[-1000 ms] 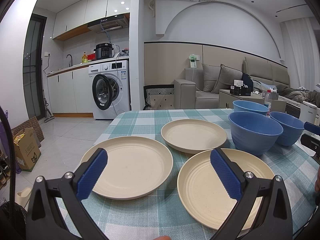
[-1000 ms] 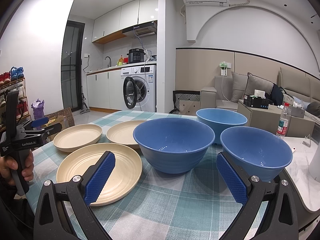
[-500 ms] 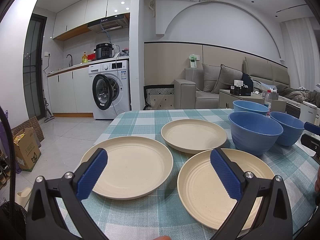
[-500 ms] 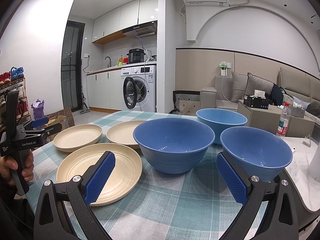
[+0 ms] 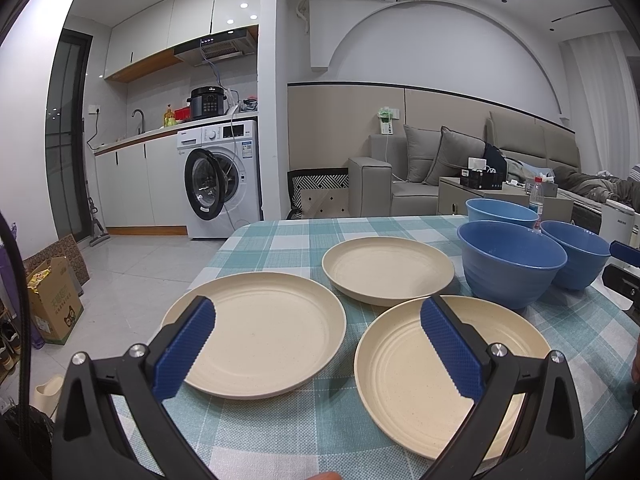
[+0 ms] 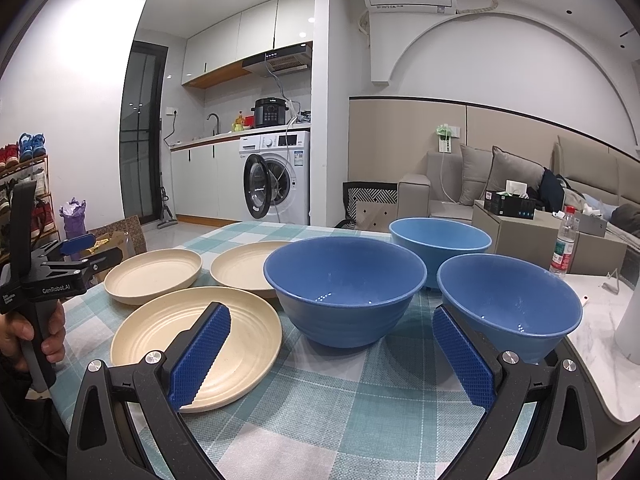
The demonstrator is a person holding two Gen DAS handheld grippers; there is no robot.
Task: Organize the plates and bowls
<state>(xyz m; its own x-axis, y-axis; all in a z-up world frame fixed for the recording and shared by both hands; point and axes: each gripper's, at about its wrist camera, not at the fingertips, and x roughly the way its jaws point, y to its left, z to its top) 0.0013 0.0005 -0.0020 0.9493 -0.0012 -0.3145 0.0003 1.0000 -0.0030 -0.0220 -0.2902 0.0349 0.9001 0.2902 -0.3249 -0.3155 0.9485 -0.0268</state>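
Note:
Three cream plates lie apart on the checked tablecloth [image 5: 280,240]: a near-left plate [image 5: 260,332], a near-right ribbed plate [image 5: 408,376] and a far plate [image 5: 388,268]. Three blue bowls stand to their right: a large bowl [image 6: 344,280], a far bowl [image 6: 440,236] and a right bowl [image 6: 508,300]. My left gripper [image 5: 318,350] hovers open above the two near plates, holding nothing. My right gripper [image 6: 332,356] is open and empty in front of the large bowl and the right bowl. In the right wrist view a hand holds the left gripper [image 6: 72,256] at the far left.
A white marble counter [image 6: 600,344] adjoins the table on the right, with a plastic bottle [image 6: 562,246] on it. Beyond the table are a washing machine [image 5: 222,180], a grey sofa [image 5: 420,176] and a cardboard box [image 5: 54,300] on the floor.

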